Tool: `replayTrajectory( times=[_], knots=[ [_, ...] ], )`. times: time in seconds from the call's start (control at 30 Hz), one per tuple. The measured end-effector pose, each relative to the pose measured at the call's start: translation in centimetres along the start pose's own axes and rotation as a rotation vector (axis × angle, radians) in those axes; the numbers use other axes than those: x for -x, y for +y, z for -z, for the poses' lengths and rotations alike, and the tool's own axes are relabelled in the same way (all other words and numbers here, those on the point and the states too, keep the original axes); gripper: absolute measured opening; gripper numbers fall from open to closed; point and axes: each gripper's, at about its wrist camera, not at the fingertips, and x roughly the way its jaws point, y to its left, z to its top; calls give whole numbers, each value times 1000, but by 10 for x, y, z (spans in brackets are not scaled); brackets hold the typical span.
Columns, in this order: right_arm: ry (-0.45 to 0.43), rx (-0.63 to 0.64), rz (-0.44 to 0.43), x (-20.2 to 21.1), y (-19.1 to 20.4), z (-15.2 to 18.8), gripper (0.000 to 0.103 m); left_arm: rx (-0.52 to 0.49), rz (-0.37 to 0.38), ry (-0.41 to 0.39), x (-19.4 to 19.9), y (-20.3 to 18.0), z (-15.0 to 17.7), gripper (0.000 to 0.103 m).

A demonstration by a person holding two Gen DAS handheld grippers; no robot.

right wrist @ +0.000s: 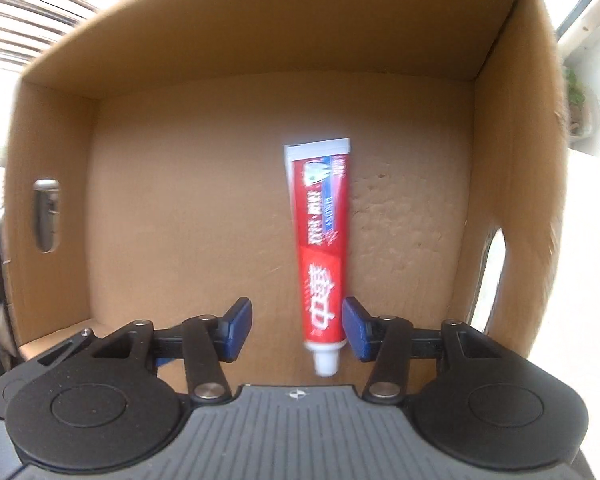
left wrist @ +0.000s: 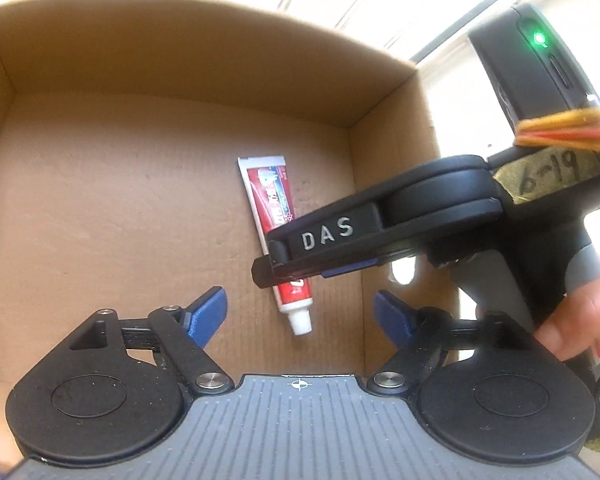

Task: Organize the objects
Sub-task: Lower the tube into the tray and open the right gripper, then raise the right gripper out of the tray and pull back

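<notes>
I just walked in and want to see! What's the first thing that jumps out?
A bright red toothpaste tube lies flat on the floor of a brown cardboard box, white cap toward the cameras. The right claw hangs open around its cap end, and the left claw stands open nearby.

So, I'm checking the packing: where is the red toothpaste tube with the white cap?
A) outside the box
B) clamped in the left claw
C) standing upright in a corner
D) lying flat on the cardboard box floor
D: the red toothpaste tube lies flat on the brown cardboard box floor, no pads pressing it.
</notes>
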Motion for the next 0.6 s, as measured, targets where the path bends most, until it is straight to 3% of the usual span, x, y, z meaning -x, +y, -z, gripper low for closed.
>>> replayTrajectory(
  times=[0.37,0.43,0.6],
  knots=[
    [-299,13,-131,79,12,103,75,-161,-80,-90,83,-24,43,92],
    [-344,-15,-149,104,5,97,76,-199,-99,-100,101,-26,53,92],
    [-461,-48,-154,129,10,131,82,-231,-111,-178,134,-22,72,100]
  ],
)
